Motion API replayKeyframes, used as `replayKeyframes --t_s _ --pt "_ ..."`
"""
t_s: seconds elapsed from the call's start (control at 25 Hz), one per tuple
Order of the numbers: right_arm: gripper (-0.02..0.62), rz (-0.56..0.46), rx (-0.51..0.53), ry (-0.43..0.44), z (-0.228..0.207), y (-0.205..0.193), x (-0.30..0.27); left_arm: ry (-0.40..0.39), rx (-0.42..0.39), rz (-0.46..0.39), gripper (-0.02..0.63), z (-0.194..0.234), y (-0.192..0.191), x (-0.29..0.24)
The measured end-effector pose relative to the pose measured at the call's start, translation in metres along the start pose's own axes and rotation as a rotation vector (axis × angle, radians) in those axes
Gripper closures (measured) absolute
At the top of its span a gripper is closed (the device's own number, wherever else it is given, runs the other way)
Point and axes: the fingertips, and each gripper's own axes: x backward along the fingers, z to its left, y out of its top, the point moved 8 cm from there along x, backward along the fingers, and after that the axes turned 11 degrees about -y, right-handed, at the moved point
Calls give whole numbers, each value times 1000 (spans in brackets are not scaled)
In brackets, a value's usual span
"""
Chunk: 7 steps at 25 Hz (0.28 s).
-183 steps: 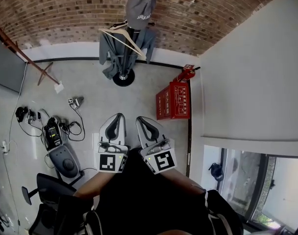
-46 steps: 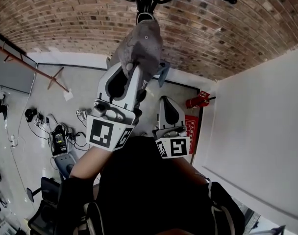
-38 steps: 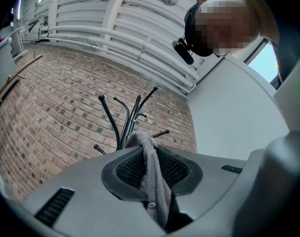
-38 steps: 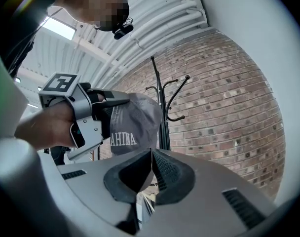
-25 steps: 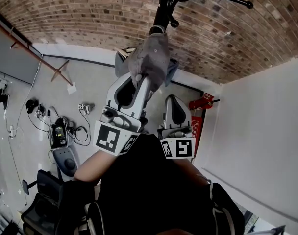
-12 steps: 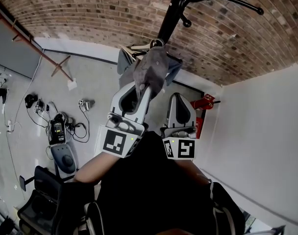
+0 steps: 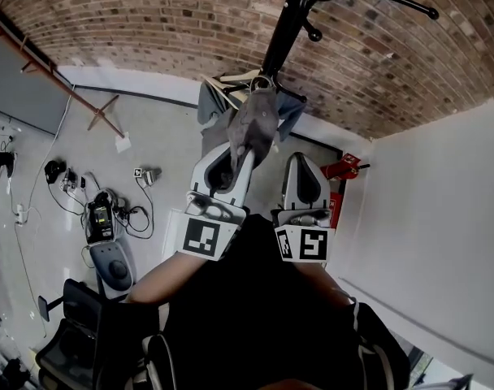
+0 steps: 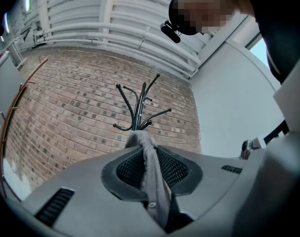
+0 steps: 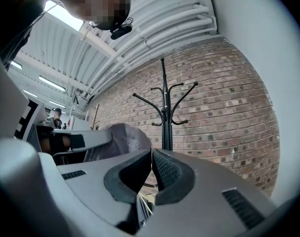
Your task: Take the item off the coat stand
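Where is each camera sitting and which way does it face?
Head view: on the head, facing down; shows forearms, left gripper shut on the cap, right gripper.
Left gripper view: on that gripper, facing up at the coat stand; jaws pinch cap.
Right gripper view: on that gripper, facing the coat stand; jaws together, empty.
Shared: coat stand and cap, all three.

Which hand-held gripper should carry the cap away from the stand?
Left. The left hand-held gripper is clamped on the cap, which is already off the stand. The right hand-held gripper is shut and empty.
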Motion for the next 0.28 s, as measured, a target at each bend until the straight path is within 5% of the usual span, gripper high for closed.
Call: replayKeyframes --t_s 0.28 --pt "575 -30 1 7 8 4 3 -16 5 7 515 -6 1 10"
